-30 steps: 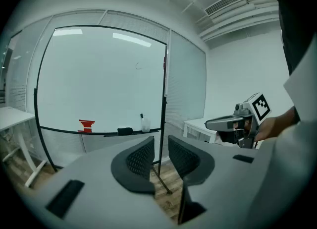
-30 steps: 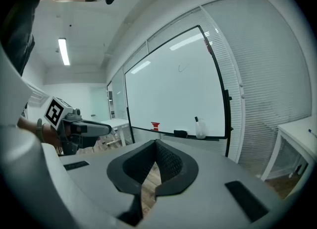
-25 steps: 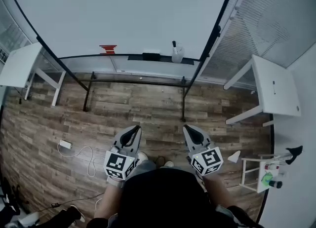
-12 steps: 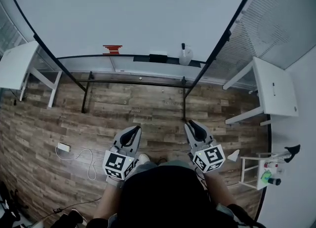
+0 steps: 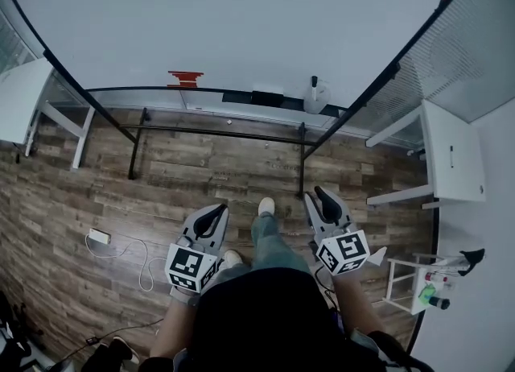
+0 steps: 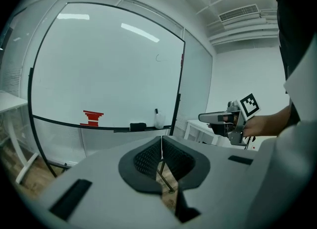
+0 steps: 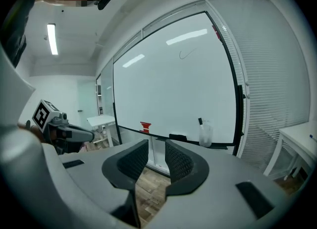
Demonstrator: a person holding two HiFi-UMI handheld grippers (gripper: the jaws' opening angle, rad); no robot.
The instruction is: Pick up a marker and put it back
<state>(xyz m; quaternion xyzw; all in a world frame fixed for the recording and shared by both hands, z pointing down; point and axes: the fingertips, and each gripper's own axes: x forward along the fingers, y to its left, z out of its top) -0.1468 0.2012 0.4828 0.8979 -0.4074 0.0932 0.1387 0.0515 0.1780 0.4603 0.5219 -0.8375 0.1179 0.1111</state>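
A black marker point(image 5: 314, 83) stands in a clear cup point(image 5: 314, 105) on the whiteboard's tray point(image 5: 217, 93), far ahead of both grippers. The same marker point(image 7: 200, 122) and cup point(image 7: 205, 135) show in the right gripper view, and the marker point(image 6: 156, 111) also shows in the left gripper view. My left gripper point(image 5: 212, 216) is held at waist height over the wooden floor, its jaws touching and empty point(image 6: 161, 141). My right gripper point(image 5: 324, 199) is level with it, with a narrow gap between its jaws and nothing in them point(image 7: 156, 149).
A red item point(image 5: 185, 79) and a black eraser point(image 5: 267, 98) lie on the tray left of the cup. White tables stand at left point(image 5: 16, 101) and right point(image 5: 451, 157). A charger and cable point(image 5: 99, 236) lie on the floor. A small rack with bottles point(image 5: 426, 286) stands at right.
The person has stepped towards the whiteboard, one foot now out in front. The tray and cup sit closer and further right in view. Both grippers stay at waist height.
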